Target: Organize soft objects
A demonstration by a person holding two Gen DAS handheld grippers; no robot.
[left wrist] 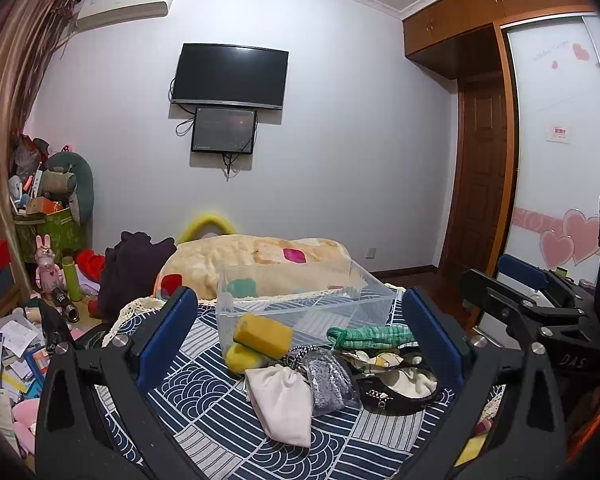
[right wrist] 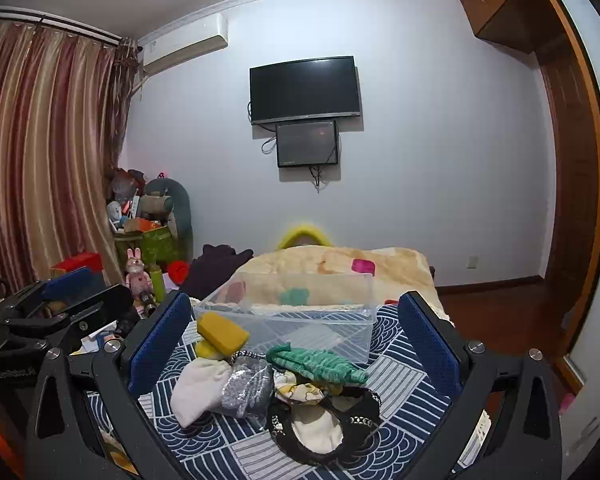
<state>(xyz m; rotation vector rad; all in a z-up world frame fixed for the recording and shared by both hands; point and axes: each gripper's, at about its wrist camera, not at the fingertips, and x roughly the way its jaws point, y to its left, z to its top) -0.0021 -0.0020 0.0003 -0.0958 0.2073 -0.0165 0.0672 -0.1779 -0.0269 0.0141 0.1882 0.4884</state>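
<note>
The left gripper point(left wrist: 296, 336) is spread wide with nothing between its blue pads point(left wrist: 168, 332). The right gripper point(right wrist: 294, 340) is likewise spread wide and holds nothing.

Directly ahead of both grippers, a pile of soft objects lies on the navy patterned cloth point(right wrist: 204, 436). Between the left gripper's fingers lie a white pouch point(left wrist: 282, 402), a silver mesh pouch point(left wrist: 330, 384) just right of it, a green knitted item point(left wrist: 370, 337) farther forward and to the right, and a black chain-trimmed band point(left wrist: 384, 394) at the near right. Two yellow sponges point(left wrist: 260, 342) are stacked beyond the white pouch, leaning against the near wall of the clear plastic bin point(left wrist: 306, 300).

In the right wrist view, the same pile sits between the fingers: yellow sponges forward left, green knitted item centre, black band nearest. The clear bin stands just beyond the pile.

A beige blanket point(left wrist: 260, 258) lies behind the bin.
</note>
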